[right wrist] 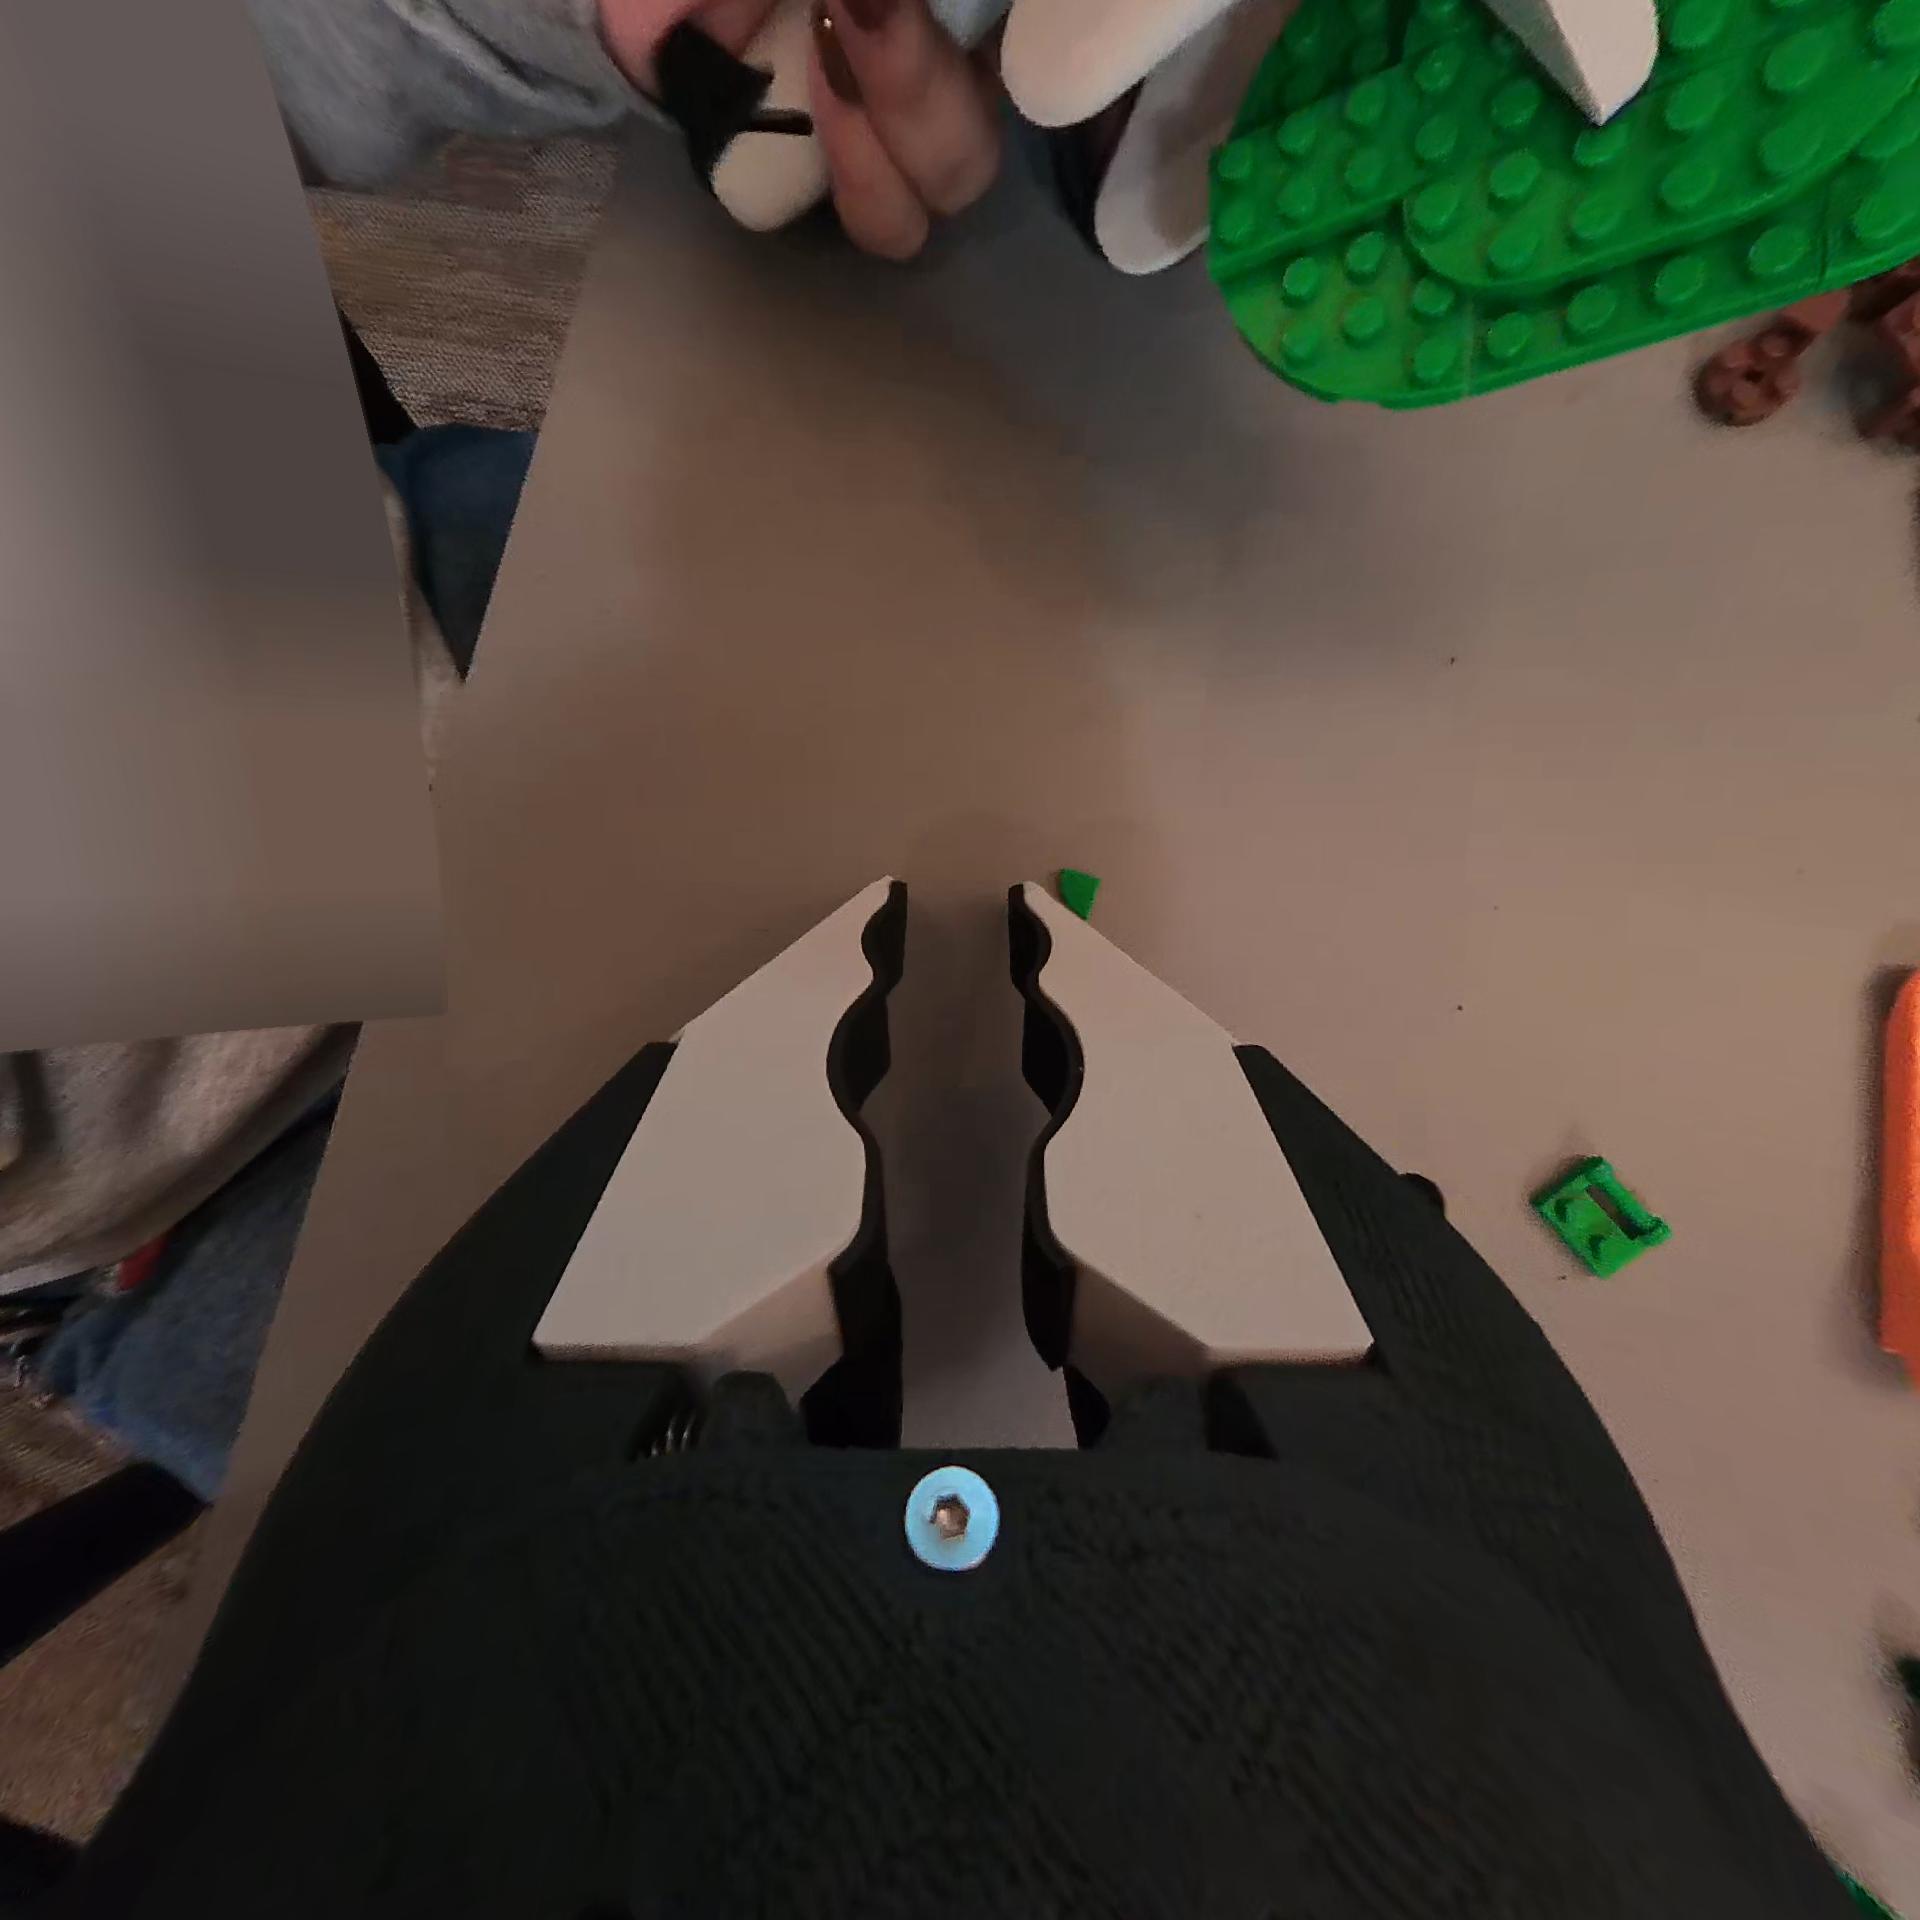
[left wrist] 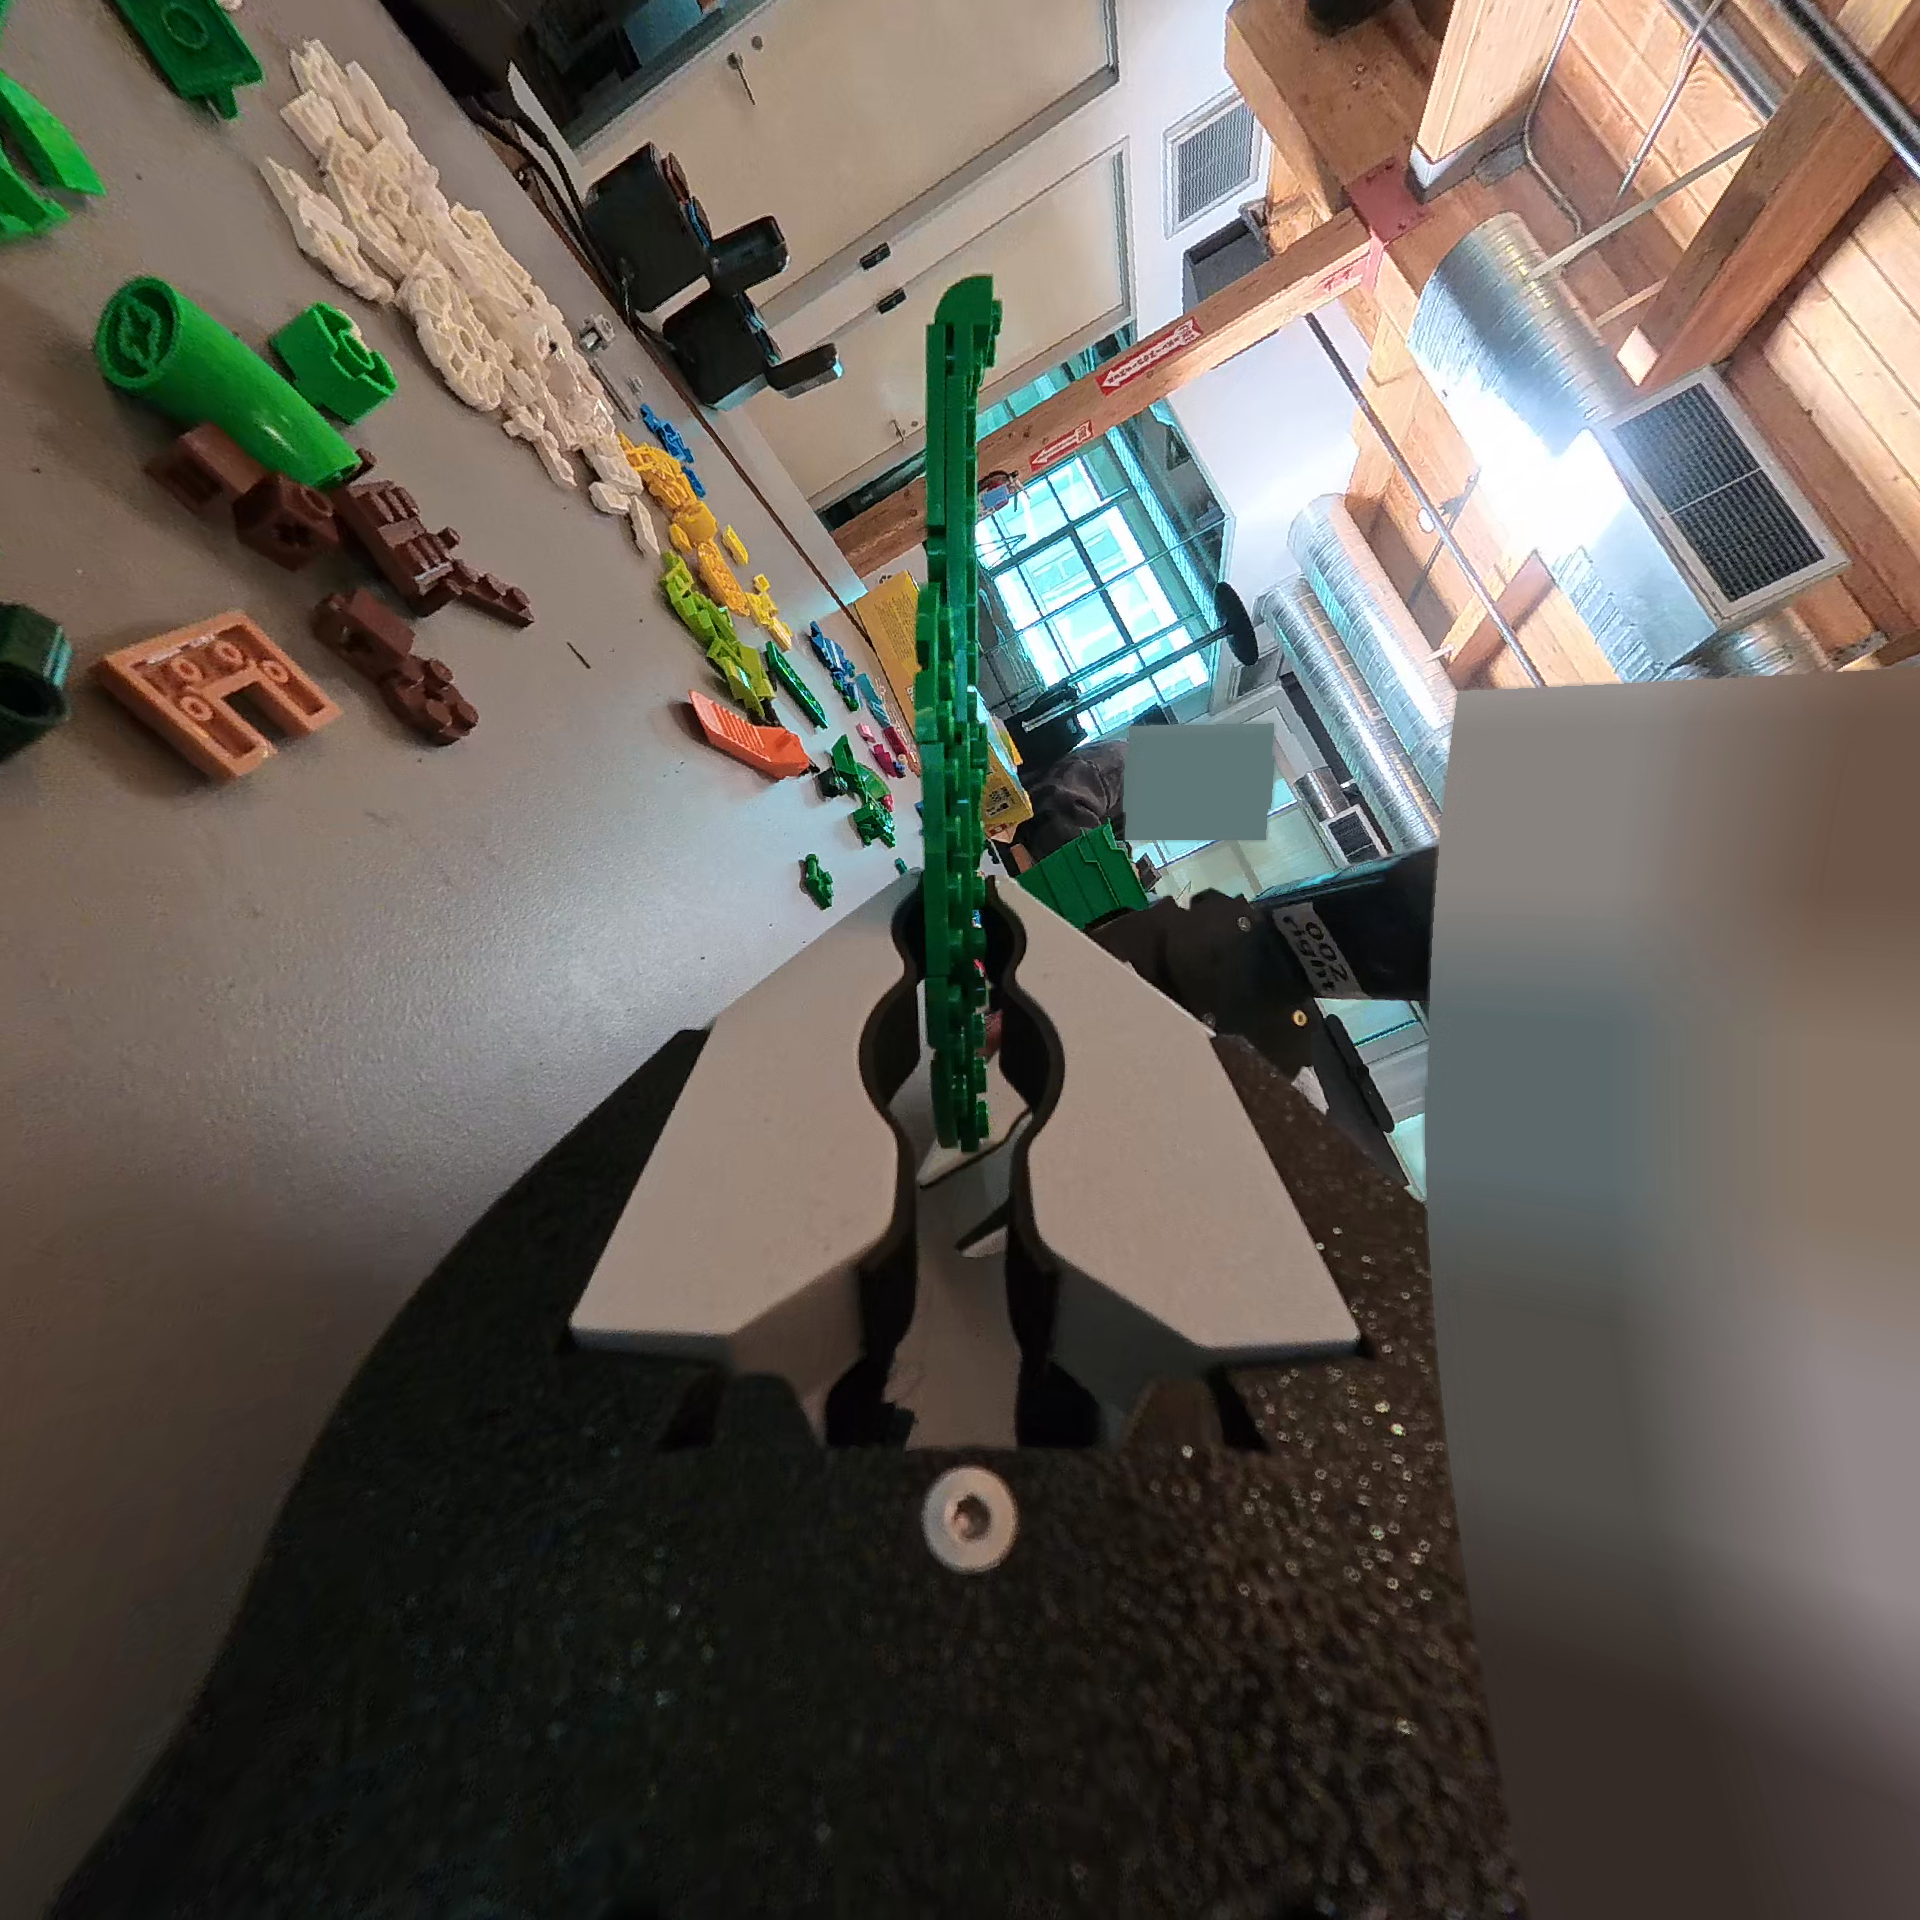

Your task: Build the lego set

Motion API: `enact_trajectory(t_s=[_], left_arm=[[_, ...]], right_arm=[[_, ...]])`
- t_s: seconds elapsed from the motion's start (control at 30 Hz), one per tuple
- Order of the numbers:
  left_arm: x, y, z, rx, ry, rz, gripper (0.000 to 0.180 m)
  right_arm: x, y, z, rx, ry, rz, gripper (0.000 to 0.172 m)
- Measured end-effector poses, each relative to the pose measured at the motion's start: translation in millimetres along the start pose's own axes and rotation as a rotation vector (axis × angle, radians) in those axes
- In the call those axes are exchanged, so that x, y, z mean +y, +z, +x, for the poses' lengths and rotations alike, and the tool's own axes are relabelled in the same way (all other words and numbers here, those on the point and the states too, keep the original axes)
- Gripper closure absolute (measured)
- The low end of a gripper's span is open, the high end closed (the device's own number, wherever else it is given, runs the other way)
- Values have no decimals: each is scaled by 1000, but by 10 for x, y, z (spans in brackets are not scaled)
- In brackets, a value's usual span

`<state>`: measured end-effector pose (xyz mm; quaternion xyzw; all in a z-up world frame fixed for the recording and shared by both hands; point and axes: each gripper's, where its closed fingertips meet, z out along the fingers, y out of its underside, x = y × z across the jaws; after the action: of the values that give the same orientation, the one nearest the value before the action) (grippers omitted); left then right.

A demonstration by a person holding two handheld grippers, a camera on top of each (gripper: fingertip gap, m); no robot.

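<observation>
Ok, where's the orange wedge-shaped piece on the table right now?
In the left wrist view the orange wedge piece lies on the grey table, left of the green plate assembly clamped in the left gripper, beside small green bricks.

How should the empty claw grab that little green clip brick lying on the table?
I would take the small green brick across its two short flat sides, coming straight down from above. It lies flat on the grey table with bare space all round. The right claw stands open with nothing in it. Steer clear of the orange piece beside it.
</observation>
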<state>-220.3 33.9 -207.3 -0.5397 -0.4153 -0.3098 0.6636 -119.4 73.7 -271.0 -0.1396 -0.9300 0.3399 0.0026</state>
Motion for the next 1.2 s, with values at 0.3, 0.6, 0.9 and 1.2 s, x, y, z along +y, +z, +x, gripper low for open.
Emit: enact_trajectory(t_s=[0.3,0.6,0.9,1.2], left_arm=[[-1,-2,0,1,0,0,175],[0,-1,0,1,-1,-1,175],[0,-1,2,3,-4,-2,176],[-2,-3,3,4,-4,-1,176]], right_arm=[[25,32,92,56,5,-7,151],[22,40,157,87,-90,-14,153],[-10,12,81,37,-99,0,155],[8,42,22,-20,-112,-16,154]])
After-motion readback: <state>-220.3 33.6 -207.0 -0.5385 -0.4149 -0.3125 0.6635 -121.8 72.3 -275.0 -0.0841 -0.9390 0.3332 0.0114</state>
